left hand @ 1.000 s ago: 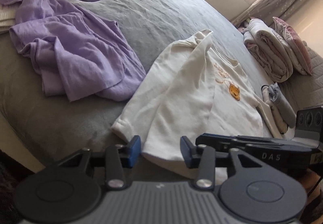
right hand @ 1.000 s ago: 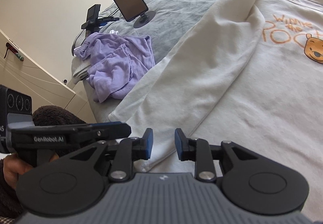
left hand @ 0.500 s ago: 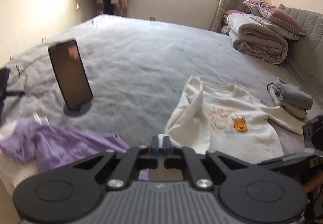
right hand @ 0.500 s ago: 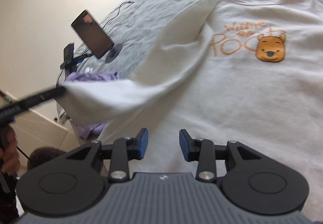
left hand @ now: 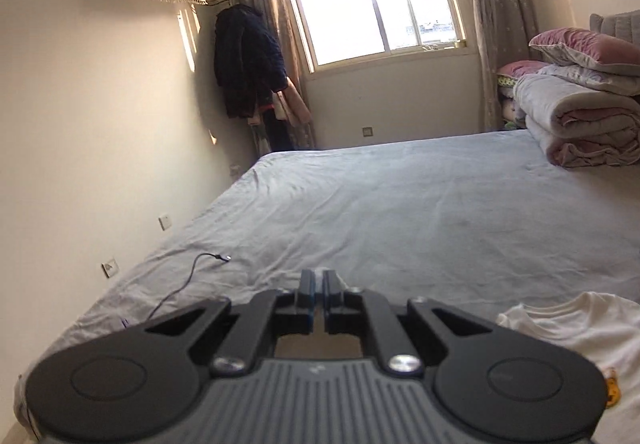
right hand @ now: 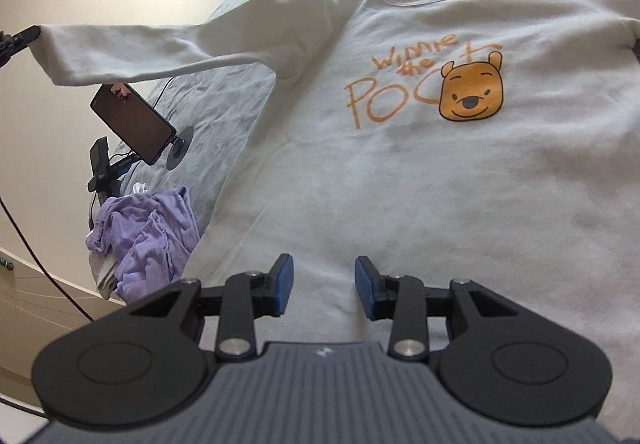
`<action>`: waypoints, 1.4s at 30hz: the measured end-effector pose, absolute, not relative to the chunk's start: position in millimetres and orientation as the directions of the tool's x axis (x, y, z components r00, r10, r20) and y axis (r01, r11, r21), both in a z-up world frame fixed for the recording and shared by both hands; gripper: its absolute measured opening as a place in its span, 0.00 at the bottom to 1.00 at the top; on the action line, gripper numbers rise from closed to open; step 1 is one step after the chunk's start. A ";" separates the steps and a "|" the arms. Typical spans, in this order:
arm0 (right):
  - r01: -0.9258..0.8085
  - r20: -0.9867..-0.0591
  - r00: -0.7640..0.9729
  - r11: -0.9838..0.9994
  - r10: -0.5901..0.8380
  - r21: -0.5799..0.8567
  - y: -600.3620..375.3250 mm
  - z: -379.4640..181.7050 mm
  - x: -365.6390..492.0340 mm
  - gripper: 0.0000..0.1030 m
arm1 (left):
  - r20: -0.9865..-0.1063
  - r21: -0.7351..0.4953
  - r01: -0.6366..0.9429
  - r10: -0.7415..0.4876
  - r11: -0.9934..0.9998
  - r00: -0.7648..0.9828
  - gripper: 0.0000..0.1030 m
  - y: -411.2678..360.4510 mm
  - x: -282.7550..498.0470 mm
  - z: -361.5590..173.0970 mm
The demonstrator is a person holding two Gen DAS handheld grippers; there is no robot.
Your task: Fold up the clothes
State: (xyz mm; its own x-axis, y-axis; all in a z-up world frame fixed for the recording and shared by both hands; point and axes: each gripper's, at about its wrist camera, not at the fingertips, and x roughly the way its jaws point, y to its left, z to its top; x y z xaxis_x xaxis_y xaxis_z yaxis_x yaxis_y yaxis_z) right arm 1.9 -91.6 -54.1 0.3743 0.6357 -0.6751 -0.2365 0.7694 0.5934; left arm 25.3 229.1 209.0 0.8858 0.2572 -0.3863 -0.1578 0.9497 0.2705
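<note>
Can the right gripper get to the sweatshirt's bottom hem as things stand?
Probably yes. The right gripper is open and hovers over the sweatshirt near its lower part, with nothing between them. The hem itself is hidden behind the gripper body.
</note>
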 end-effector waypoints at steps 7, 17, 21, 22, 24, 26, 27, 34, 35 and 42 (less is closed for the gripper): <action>-0.234 -0.676 0.387 0.776 0.627 0.585 -95.3 -54.8 3.1 0.38 | -0.437 0.295 -0.267 0.378 0.917 0.816 0.04 276.1 112.3 198.9; -0.215 -0.666 0.373 0.758 0.646 0.615 -96.1 -60.8 11.0 0.38 | -0.560 0.281 -0.377 0.470 0.882 0.682 0.04 328.6 170.0 154.6; -0.225 -0.664 0.368 0.756 0.651 0.615 -94.3 -58.6 8.6 0.38 | -0.589 0.314 -0.391 0.500 0.865 0.635 0.09 331.1 178.6 140.9; -0.228 -0.664 0.367 0.755 0.652 0.615 -93.8 -58.0 8.0 0.38 | -0.586 0.318 -0.392 0.504 0.863 0.635 0.11 330.3 179.2 139.6; -0.233 -0.663 0.364 0.754 0.654 0.615 -92.9 -57.0 6.9 0.38 | -0.581 0.320 -0.392 0.506 0.862 0.638 0.13 327.0 179.1 138.6; -0.237 -0.664 0.364 0.754 0.654 0.613 -91.9 -56.7 6.3 0.38 | -0.574 0.329 -0.393 0.512 0.859 0.639 0.13 323.6 180.3 138.8; -0.237 -0.664 0.365 0.755 0.652 0.611 -92.0 -56.8 6.3 0.38 | -0.573 0.327 -0.391 0.510 0.860 0.642 0.14 322.5 182.3 139.0; -0.232 -0.669 0.377 0.765 0.640 0.601 -92.6 -55.7 6.2 0.39 | -0.596 0.271 -0.335 0.431 0.902 0.678 0.27 300.2 178.5 139.7; -0.232 -0.671 0.380 0.768 0.637 0.597 -92.8 -55.4 6.2 0.40 | -0.603 0.263 -0.320 0.414 0.910 0.682 0.28 294.3 177.4 137.9; -0.209 -0.677 0.414 0.788 0.608 0.579 -100.4 -52.3 7.2 0.47 | -0.645 0.199 -0.221 0.298 0.955 0.704 0.35 251.4 168.6 124.3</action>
